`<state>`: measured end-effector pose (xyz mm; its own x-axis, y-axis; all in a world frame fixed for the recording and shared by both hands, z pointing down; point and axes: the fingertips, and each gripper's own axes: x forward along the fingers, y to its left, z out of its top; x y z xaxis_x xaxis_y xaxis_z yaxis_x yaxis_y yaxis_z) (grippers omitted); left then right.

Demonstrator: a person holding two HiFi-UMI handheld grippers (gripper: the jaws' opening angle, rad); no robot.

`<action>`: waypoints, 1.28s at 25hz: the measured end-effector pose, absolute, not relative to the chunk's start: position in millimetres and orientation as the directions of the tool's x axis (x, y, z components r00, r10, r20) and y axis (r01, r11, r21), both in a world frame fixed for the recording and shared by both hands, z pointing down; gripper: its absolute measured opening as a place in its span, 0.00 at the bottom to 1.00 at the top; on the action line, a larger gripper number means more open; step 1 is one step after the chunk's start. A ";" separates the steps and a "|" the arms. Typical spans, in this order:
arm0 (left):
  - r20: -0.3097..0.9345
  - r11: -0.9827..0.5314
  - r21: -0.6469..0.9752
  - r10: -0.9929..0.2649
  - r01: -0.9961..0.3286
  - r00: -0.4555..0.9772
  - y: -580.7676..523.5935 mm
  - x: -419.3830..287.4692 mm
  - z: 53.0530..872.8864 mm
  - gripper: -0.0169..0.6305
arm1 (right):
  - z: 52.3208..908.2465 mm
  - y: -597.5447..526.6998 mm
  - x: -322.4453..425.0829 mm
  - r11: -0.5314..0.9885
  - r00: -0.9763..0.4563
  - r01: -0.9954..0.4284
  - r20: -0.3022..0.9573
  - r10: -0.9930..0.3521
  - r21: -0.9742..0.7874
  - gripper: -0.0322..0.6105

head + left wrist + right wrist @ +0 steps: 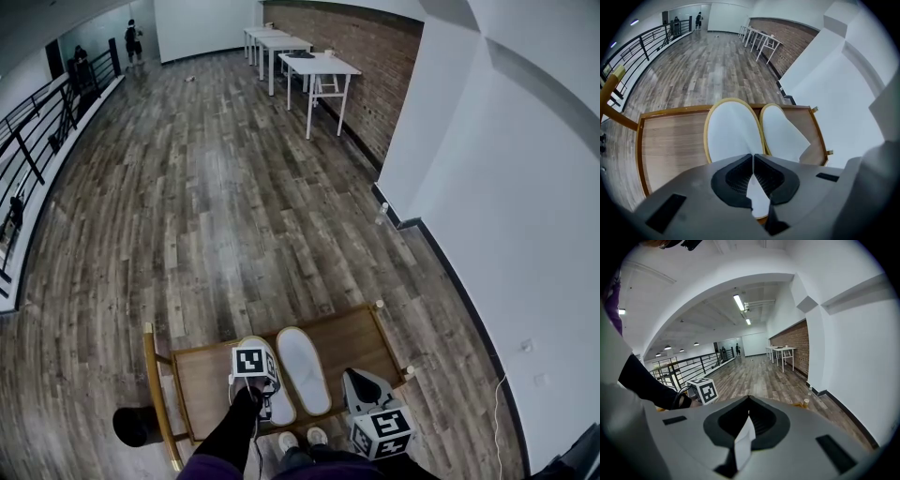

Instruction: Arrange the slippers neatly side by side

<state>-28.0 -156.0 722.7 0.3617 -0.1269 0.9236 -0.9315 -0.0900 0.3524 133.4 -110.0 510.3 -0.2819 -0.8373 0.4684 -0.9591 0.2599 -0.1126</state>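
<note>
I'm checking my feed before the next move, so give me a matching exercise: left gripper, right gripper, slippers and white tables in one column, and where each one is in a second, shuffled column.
Things:
1. left gripper
2. right gripper
3. slippers
4. white tables

Places:
A. along the brick wall, far off
B. to the right of the slippers, touching neither
C. side by side on the wooden table
D. above the heel of the left-hand slipper

Pairs: 1-D, 2-B, 3-C, 4-A.

Wood plank floor (216,206) runs to a brick wall (375,75) (white tables (319,66) alongside).
</note>
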 end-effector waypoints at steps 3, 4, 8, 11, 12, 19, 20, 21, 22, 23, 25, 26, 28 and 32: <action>0.924 -0.101 0.354 -0.115 -0.930 0.364 -157.3 -26.8 725.3 0.04 | 511.9 -111.1 133.6 0.254 -0.276 -0.961 0.475 -0.835 -0.112 0.05; 0.924 -0.104 0.355 -0.111 -0.929 0.366 -157.9 -26.0 726.6 0.04 | 512.3 -111.5 133.7 0.252 -0.275 -0.961 0.478 -0.835 -0.112 0.05; 0.924 -0.103 0.362 -0.094 -0.927 0.371 -159.1 -21.4 731.0 0.04 | 512.5 -112.9 138.5 0.238 -0.261 -0.965 0.478 -0.839 -0.110 0.05; 0.926 -0.106 0.356 -0.093 -0.929 0.365 -160.8 -21.2 732.9 0.04 | 512.5 -114.7 140.3 0.228 -0.254 -0.967 0.478 -0.841 -0.112 0.05; 0.928 -0.107 0.350 -0.095 -0.931 0.360 -160.8 -22.1 733.8 0.04 | 513.2 -114.9 140.0 0.227 -0.253 -0.967 0.479 -0.840 -0.112 0.05; 0.924 -0.074 0.361 -0.107 -0.930 0.367 -161.2 -19.2 735.7 0.05 | 514.8 -117.7 136.7 0.242 -0.268 -0.963 0.482 -0.834 -0.116 0.05; 0.922 -0.078 0.365 -0.105 -0.928 0.372 -161.2 -18.4 735.0 0.05 | 514.9 -118.2 135.7 0.245 -0.270 -0.963 0.482 -0.834 -0.116 0.05; 0.922 -0.083 0.367 -0.103 -0.927 0.374 -161.6 -18.5 734.5 0.05 | 514.8 -119.0 133.8 0.248 -0.273 -0.962 0.481 -0.833 -0.117 0.05; 0.921 -0.088 0.369 -0.103 -0.925 0.377 -162.2 -19.0 734.1 0.05 | 514.6 -119.8 131.7 0.252 -0.277 -0.961 0.481 -0.832 -0.118 0.05; 0.919 -0.092 0.373 -0.104 -0.923 0.381 -162.8 -19.0 733.4 0.05 | 514.4 -120.5 129.7 0.255 -0.280 -0.960 0.482 -0.830 -0.118 0.05; 0.911 -0.097 0.389 -0.106 -0.916 0.398 -163.2 -17.0 731.4 0.05 | 514.6 -121.1 127.6 0.260 -0.284 -0.958 0.484 -0.828 -0.118 0.05; 0.907 -0.100 0.396 -0.108 -0.913 0.406 -163.2 -15.9 730.6 0.05 | 515.0 -121.2 127.1 0.261 -0.285 -0.958 0.485 -0.827 -0.118 0.05; 0.902 -0.109 0.404 -0.114 -0.908 0.415 -163.3 -14.3 729.2 0.05 | 515.5 -121.5 126.5 0.264 -0.289 -0.957 0.486 -0.825 -0.120 0.05; 0.892 -0.114 0.417 -0.140 -0.902 0.430 -164.8 -13.1 724.6 0.15 | 514.9 -122.9 123.6 0.272 -0.297 -0.955 0.483 -0.824 -0.122 0.05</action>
